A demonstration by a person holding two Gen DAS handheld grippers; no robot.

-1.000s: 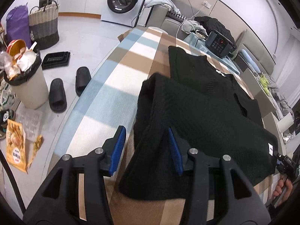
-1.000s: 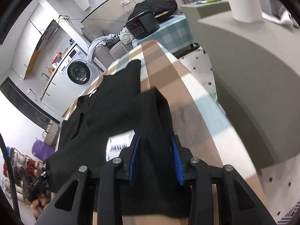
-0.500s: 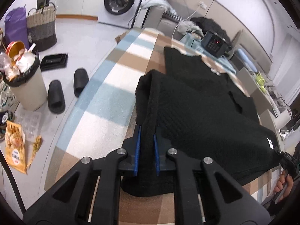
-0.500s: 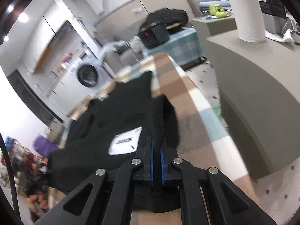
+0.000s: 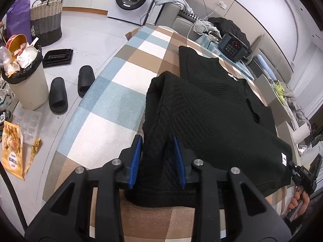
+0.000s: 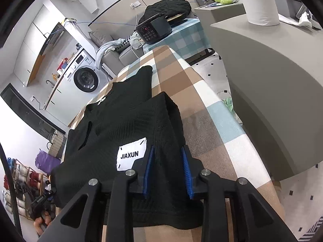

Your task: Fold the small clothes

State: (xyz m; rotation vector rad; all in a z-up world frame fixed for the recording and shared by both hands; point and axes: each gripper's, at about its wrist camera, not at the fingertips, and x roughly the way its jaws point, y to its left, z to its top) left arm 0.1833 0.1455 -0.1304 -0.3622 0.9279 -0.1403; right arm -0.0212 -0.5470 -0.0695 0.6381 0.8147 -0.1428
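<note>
A black knit garment (image 5: 212, 121) lies on the checked table (image 5: 121, 92), its near part folded over the rest. It also shows in the right wrist view (image 6: 125, 129), with a white "JIAXUN" label (image 6: 131, 155) facing up. My left gripper (image 5: 157, 161) is open, its blue pads either side of the garment's near left corner. My right gripper (image 6: 167, 171) is open over the near right corner, just right of the label.
A full bin (image 5: 26, 80), slippers (image 5: 58, 96) and snack bags (image 5: 12, 151) lie on the floor left of the table. A grey counter (image 6: 272, 80) with a paper roll (image 6: 260, 2) stands close on the right. A black appliance (image 5: 232, 48) sits beyond the table's far end.
Both grippers were shut on the garment's folded edge half a second ago. Both have now opened and let the cloth go; it rests on the table.
</note>
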